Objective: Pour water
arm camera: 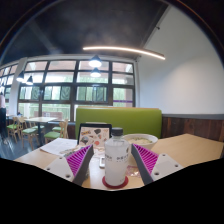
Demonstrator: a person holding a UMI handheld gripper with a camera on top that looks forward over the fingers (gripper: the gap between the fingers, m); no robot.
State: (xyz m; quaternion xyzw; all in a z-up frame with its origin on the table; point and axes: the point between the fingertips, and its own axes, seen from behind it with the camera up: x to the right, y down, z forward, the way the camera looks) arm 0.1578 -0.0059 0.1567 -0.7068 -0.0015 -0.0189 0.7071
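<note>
A clear plastic water bottle (pixel 116 158) with a white cap and a label stands upright on a round red coaster (pixel 114 184) on a light wooden table (pixel 185 150). My gripper (pixel 115 152) is open around it. The bottle stands between the two purple pads (pixel 82 161), with a visible gap on the left side and very little room on the right. The bottle's weight rests on the coaster. No cup or glass shows clearly near the bottle.
Beyond the bottle are a standing printed card (pixel 93 131), a white plate (pixel 141 139) and papers (pixel 59 146) to the left. A green bench back (pixel 125 119) runs behind the table. Further left are other tables and chairs (pixel 25 127) by large windows, with a person (pixel 3 106).
</note>
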